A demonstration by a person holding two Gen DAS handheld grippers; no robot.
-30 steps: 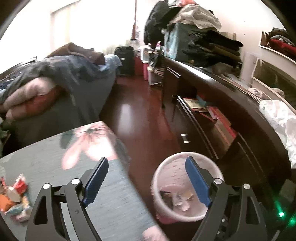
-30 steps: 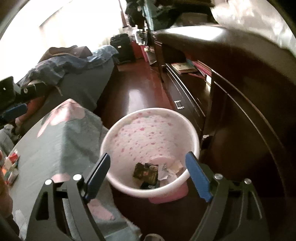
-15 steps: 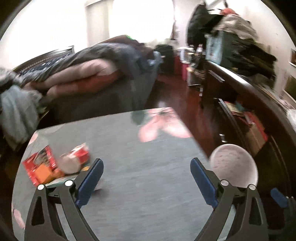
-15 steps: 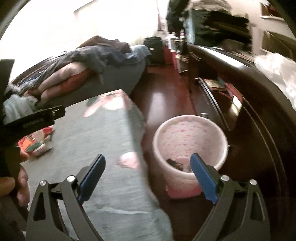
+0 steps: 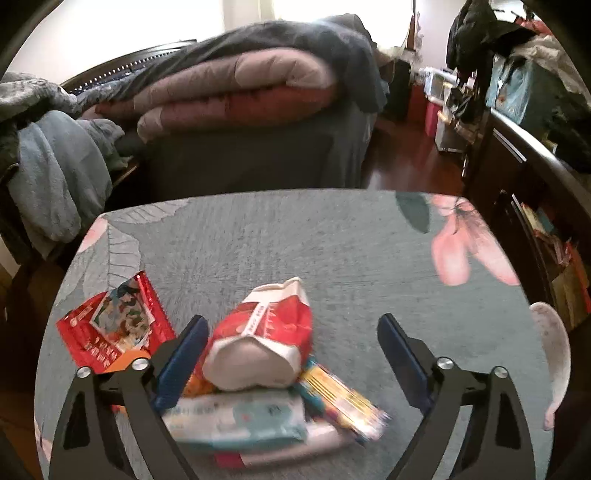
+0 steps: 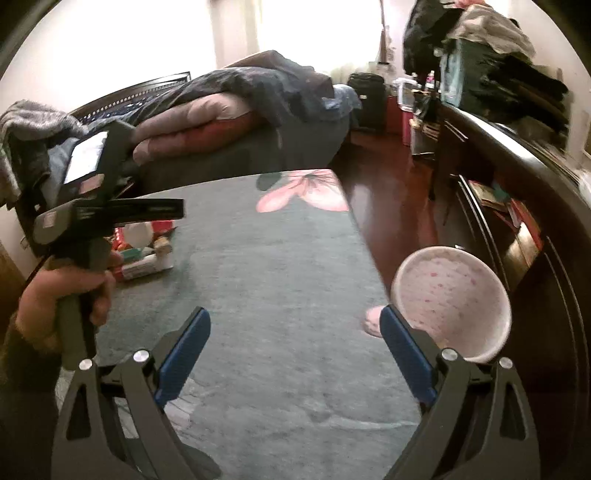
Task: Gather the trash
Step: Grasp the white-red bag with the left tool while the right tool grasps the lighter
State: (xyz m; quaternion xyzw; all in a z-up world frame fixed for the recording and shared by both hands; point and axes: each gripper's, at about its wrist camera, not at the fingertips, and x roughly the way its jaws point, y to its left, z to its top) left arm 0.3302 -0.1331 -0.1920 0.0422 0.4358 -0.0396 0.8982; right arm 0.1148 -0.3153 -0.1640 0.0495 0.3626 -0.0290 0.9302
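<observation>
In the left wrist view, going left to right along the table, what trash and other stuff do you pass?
Flat red snack packet → crumpled red and white bag → yellow striped wrapper → pink flower print on the tablecloth → pink bin's rim.

Bright window light [image 6: 295, 33] washes the pale wall at twelve o'clock. A bed [image 5: 255, 155] heaped with folded pink, red and dark quilts [image 5: 251, 88] lies beyond the grey flower-printed cloth-covered table [image 5: 295, 236]. A glossy reddish wooden floor [image 6: 391, 199] runs toward one o'clock beside a long dark wooden cabinet [image 6: 517, 177] piled with clothes.
</observation>
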